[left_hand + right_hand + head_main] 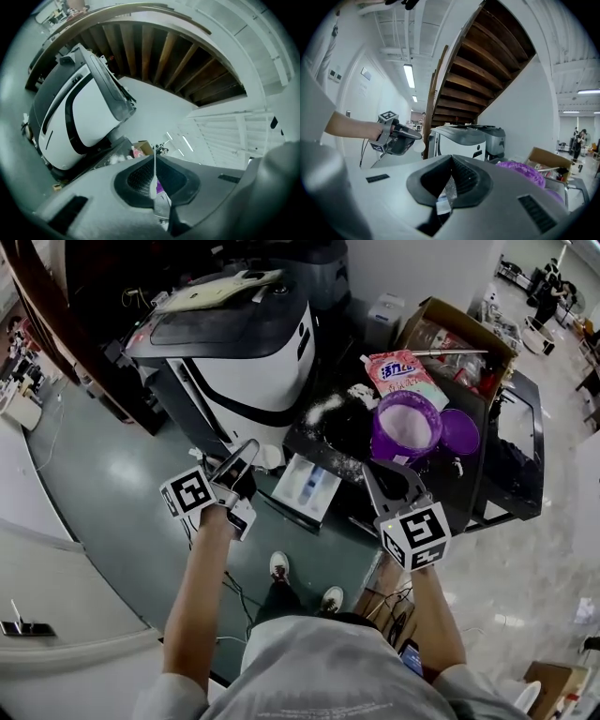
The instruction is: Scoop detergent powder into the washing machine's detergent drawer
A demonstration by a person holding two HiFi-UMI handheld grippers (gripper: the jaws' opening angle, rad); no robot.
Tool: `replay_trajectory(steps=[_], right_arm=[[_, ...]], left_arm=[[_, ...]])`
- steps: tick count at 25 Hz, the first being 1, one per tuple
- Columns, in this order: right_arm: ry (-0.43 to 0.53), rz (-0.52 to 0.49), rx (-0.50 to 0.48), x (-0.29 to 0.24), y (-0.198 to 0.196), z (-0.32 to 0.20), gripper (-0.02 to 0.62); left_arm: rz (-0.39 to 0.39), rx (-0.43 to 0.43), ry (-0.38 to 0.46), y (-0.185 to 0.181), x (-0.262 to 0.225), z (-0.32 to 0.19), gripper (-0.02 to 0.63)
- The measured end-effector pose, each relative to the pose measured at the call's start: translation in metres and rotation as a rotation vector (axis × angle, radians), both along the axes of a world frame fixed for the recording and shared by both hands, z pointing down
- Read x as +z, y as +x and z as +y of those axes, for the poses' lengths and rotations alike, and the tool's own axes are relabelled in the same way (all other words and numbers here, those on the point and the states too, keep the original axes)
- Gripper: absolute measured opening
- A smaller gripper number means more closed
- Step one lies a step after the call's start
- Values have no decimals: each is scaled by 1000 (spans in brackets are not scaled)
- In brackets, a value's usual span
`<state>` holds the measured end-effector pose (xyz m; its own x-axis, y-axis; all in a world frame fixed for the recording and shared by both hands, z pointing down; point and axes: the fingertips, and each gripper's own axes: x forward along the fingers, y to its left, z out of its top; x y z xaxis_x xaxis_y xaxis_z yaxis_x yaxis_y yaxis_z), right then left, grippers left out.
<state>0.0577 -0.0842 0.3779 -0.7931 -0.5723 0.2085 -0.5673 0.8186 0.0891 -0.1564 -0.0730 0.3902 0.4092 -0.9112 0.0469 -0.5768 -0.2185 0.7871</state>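
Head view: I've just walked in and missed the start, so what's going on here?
A person holds a gripper in each hand in front of a washing machine whose detergent drawer stands open. The left gripper is shut on a thin white scoop, held just left of the drawer. The right gripper is shut with nothing in it, near an open purple tub of white powder.

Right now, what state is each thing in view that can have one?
Left gripper: shut on the white spoon.
Right gripper: shut, nothing held.
Detergent drawer: pulled out of the washing machine.
Purple tub: open, white powder inside.
Tub lid: off, lying beside the tub.
Cardboard box: flaps open.
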Motion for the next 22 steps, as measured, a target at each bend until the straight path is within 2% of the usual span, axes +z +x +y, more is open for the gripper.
replay_trajectory(steps=[5,11,19,22], right_arm=[[-53,40,2,27,-10,-2,6],[-119,73,16,56,-22,-8,5],[-193,89,56,87,-34,-19,6],[-221,91,65,99,-39,-20,6]], left_arm=[[-86,25,-49,4,34,-13,15],[-230,103,-113,12,77,-27,15],[-385,202,-179,8,134,-41,15],[-403,244,-176,13,149,-45,15]])
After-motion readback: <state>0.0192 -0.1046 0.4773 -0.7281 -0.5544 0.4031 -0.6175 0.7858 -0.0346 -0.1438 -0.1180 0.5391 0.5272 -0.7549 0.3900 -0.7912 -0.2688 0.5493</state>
